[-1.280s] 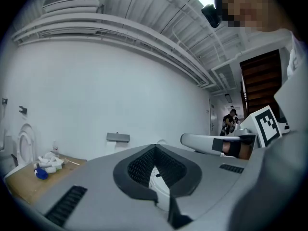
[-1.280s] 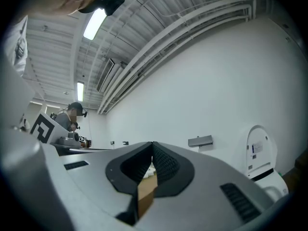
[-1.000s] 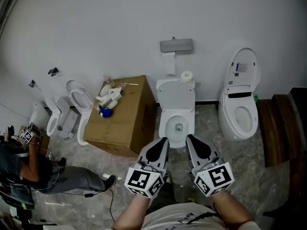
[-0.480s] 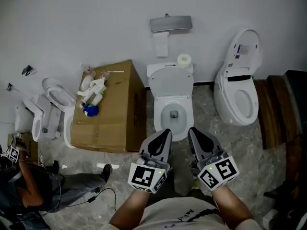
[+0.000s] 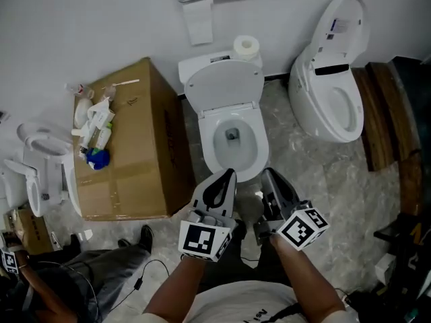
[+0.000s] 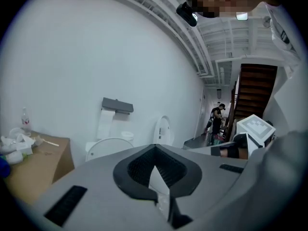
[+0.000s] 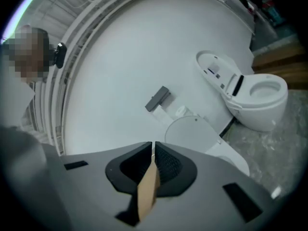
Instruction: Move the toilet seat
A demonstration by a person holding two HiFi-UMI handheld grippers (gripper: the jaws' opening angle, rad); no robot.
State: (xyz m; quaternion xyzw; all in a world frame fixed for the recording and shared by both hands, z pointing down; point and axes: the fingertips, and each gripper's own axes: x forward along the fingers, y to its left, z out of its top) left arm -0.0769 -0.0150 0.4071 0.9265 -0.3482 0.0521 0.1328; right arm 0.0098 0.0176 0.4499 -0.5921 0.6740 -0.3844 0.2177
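The left claw (image 5: 229, 173) and right claw (image 5: 269, 173) are closed and empty, short of the raised white oval plastic toilet seat (image 5: 223, 89). Risk: closed tips can only shove it, so it may slam down.

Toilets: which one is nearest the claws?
The middle toilet, between the cardboard box and the right-hand toilet; its bowl sits just ahead of the left claw and right claw.

Left tool (image 5: 229, 173) and right tool (image 5: 269, 173) point forward side by side, each with jaws closed together.
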